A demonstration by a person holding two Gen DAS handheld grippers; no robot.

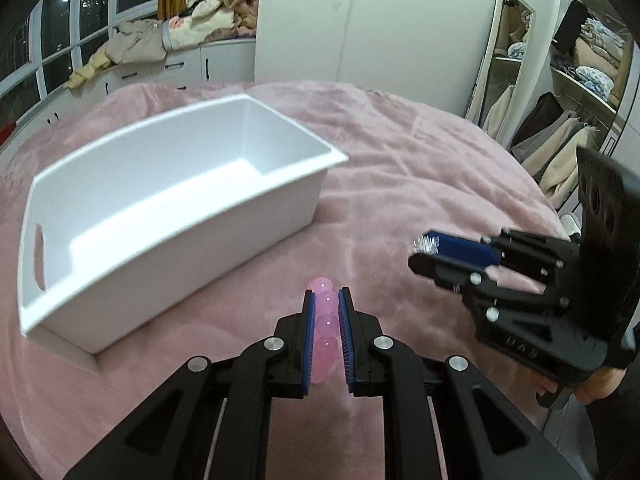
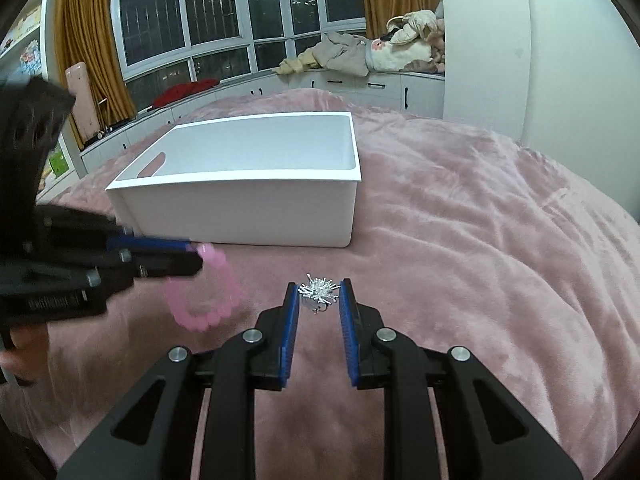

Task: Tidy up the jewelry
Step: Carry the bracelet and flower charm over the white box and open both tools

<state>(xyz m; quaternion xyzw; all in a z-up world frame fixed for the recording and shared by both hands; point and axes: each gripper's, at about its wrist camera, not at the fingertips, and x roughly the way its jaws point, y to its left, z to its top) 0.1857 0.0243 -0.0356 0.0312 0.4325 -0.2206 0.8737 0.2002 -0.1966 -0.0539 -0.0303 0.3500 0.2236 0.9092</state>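
**Beads and Silver Head for the Bin**

Right of the white bin (image 1: 176, 208), the left gripper (image 1: 326, 336) pinches a pink bead bracelet (image 1: 325, 320) — smooth, slippery, best gripped across beads. Further right, the right gripper (image 2: 319, 300) clamps a spiky silver ornament (image 2: 318, 294) — light, fragile; only the right wrist view shows the bracelet's dangling loop.

We see a plain white bin (image 1: 168, 216) on a pink blanket (image 1: 400, 184). The bead bracelet (image 2: 208, 300) is pink, the small ornament (image 2: 318, 292) silver.

Even indoor light, dark night windows (image 2: 224, 12), fisheye-bent edges, motion blur on the opposite tool.
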